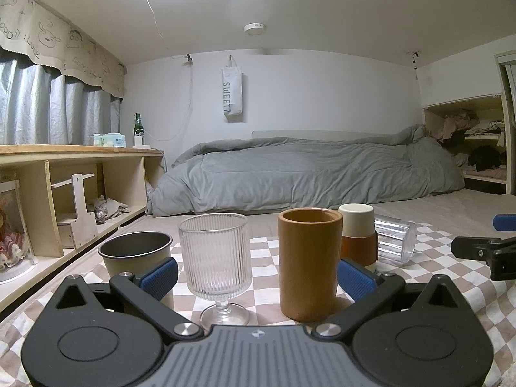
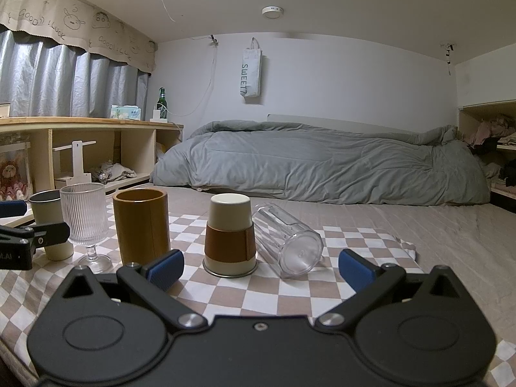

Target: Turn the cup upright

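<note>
here the inverted cup (image 2: 229, 237) stands just ahead of the right tool (image 2: 260, 268), jaws spread wide.

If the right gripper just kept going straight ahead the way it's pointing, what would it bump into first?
Most likely the upside-down cream and brown cup, which stands just ahead of the open right gripper, a little left of its centre line. The clear tumbler lying on its side is close on the right; depth is hard to judge.
</note>
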Action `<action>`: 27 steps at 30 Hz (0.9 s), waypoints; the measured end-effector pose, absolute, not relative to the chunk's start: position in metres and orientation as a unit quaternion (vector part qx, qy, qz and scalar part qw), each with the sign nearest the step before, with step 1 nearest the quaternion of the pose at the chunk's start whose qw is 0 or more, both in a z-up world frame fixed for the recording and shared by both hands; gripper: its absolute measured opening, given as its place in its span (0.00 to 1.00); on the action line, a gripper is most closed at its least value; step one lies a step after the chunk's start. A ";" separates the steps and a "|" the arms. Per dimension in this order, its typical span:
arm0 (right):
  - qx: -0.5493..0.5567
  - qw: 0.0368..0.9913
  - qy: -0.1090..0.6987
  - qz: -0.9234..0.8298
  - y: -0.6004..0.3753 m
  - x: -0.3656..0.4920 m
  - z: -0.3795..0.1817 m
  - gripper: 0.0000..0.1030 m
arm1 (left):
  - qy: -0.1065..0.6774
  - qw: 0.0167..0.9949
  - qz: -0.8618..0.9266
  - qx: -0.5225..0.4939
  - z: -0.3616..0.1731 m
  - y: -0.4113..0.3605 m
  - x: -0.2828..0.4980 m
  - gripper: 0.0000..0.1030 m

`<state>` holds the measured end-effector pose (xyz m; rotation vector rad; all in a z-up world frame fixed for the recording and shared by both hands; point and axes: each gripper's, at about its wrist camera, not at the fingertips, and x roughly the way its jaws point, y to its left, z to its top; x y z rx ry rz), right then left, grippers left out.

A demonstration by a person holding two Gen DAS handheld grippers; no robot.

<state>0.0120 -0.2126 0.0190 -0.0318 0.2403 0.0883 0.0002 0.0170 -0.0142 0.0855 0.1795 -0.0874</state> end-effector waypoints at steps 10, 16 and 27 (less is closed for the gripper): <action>-0.016 0.992 0.120 0.044 -0.212 0.012 0.019 1.00 | 0.089 0.994 -0.042 0.043 -0.014 0.016 0.000 1.00; -0.016 0.992 0.120 0.044 -0.212 0.012 0.019 1.00 | 0.089 0.994 -0.042 0.044 -0.014 0.016 0.000 1.00; -0.016 0.992 0.119 0.045 -0.211 0.010 0.019 1.00 | 0.089 0.994 -0.042 0.044 -0.014 0.017 0.000 1.00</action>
